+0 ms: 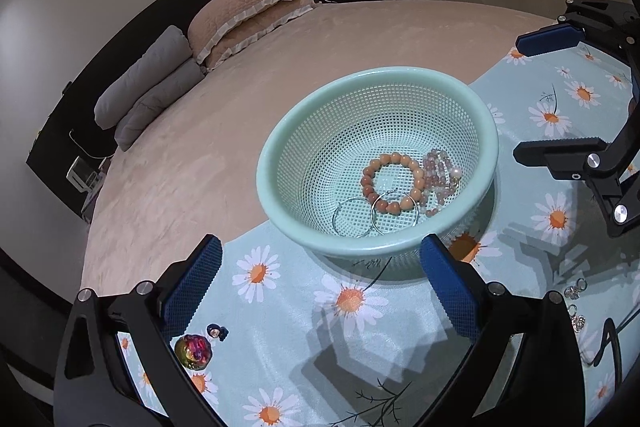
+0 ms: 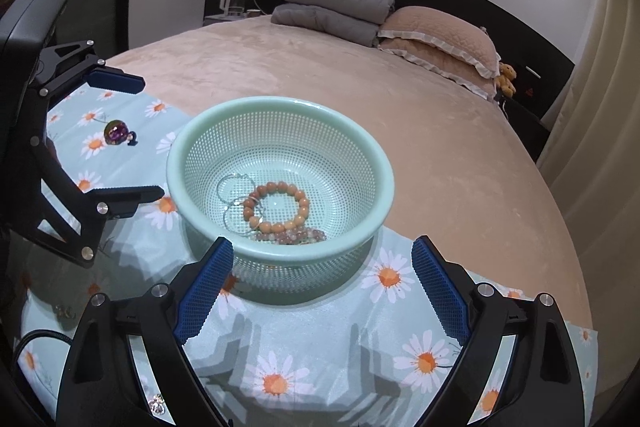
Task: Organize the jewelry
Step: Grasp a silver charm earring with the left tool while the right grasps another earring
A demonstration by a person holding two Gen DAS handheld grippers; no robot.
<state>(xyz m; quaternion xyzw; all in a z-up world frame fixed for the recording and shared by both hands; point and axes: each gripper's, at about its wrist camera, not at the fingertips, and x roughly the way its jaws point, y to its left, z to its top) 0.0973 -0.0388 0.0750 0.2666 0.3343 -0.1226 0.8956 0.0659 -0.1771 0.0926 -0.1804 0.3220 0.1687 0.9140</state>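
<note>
A mint-green mesh basket (image 1: 280, 147) (image 2: 384, 163) stands on a daisy-print cloth (image 1: 304, 327) (image 2: 320, 347). Inside lie an orange bead bracelet (image 1: 392, 183) (image 2: 276, 207), a pale pink bead bracelet (image 1: 440, 167) (image 2: 292, 235) and two silver hoop earrings (image 1: 352, 217) (image 2: 236, 187). On the cloth lie an iridescent round brooch (image 1: 193, 351) (image 2: 116, 133) and a small dark charm (image 1: 217, 331) (image 2: 131, 139). Small silver earrings (image 1: 575, 287) (image 2: 157, 405) lie near the cloth's edge. My left gripper (image 1: 320, 287) (image 2: 148, 135) is open and empty, just short of the basket. My right gripper (image 2: 322, 287) (image 1: 516, 95) is open and empty, near the basket's side.
The cloth lies on a beige bed (image 1: 240, 87) (image 2: 440, 131). Grey folded blankets (image 1: 148, 83) (image 2: 332, 7) and pink pillows (image 1: 248, 11) (image 2: 440, 35) lie at the headboard. A black cable (image 1: 612, 343) (image 2: 36, 339) runs over the cloth's edge.
</note>
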